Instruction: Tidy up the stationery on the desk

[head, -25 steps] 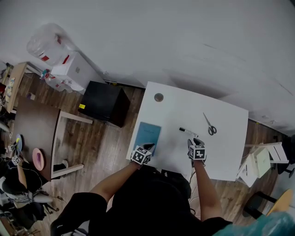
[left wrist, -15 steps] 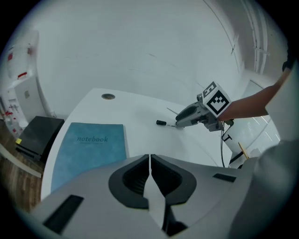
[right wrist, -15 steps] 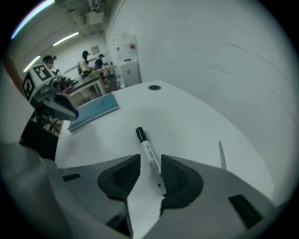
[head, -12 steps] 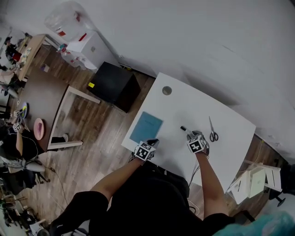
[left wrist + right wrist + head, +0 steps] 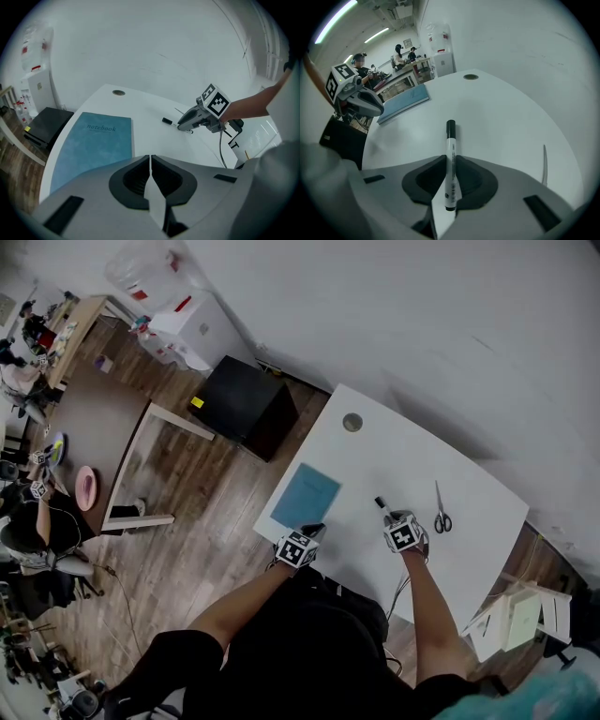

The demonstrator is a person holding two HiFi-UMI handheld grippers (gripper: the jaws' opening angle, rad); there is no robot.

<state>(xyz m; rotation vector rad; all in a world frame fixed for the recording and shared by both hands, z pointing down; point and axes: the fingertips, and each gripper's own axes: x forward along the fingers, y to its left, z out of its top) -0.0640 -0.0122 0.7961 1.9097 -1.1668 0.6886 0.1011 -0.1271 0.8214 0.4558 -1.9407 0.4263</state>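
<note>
A black-capped white marker (image 5: pixel 450 140) lies on the white desk (image 5: pixel 394 460), and my right gripper (image 5: pixel 451 157) is shut on its barrel; the jaws have just been closing. In the head view the right gripper (image 5: pixel 403 532) covers most of the marker (image 5: pixel 382 506). A blue notebook (image 5: pixel 306 495) lies at the desk's left side. My left gripper (image 5: pixel 298 545) hovers at its near edge, shut and holding nothing (image 5: pixel 150 157). The left gripper view shows the notebook (image 5: pixel 93 140) and the right gripper (image 5: pixel 201 117). Scissors (image 5: pixel 441 513) lie right of the marker.
A round cable grommet (image 5: pixel 352 422) sits near the desk's far edge. On the floor to the left stand a black cabinet (image 5: pixel 242 404) and a wooden table (image 5: pixel 112 456). A white stool (image 5: pixel 516 615) stands right of the desk. People work at a far table.
The right gripper has come down over the marker, rolled, and its wide-open jaws have closed around the barrel. The left gripper has drifted slightly by the notebook's near edge. The head view has swung.
</note>
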